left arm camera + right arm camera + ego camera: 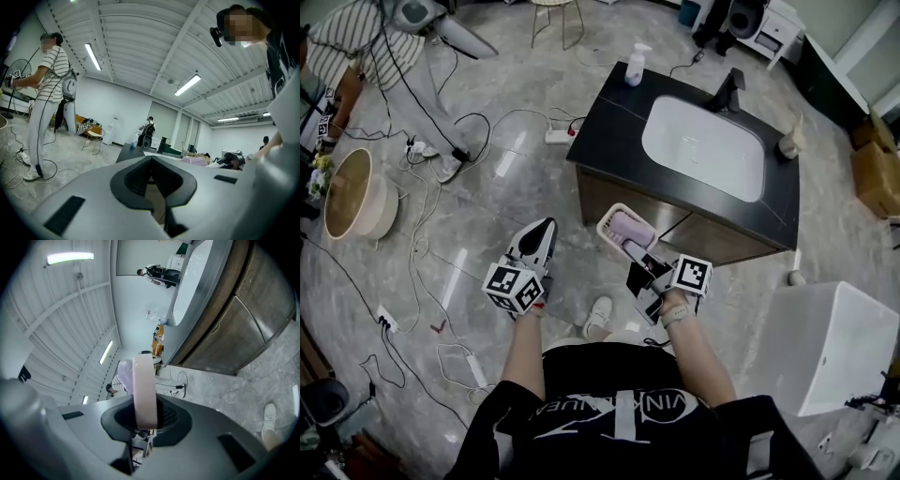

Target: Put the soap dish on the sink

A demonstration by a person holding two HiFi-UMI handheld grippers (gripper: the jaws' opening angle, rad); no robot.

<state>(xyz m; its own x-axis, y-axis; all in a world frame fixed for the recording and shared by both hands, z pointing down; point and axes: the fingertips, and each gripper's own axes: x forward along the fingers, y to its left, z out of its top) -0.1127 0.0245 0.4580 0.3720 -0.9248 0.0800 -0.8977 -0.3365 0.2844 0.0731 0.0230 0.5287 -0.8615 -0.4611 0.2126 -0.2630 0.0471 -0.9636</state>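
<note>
One soap dish (pixel 609 225), oblong with a pale pink rim and a lilac bar (pixel 633 228) lying inside, is hanging in the air just in front of the dark counter (pixel 614 122), not yet on it beside the white sink (pixel 703 145). The right gripper (pixel 635 253) is clamping the dish's rim edgewise. The left gripper (pixel 544 230) is holding its jaws together with nothing between them. Both forearms (pixel 523 347) are reaching forward side by side.

Pale pink soap dish (pixel 144 390) — white sink (pixel 703 147), black countertop (pixel 614 131), grey marbled floor (pixel 487 216).
</note>
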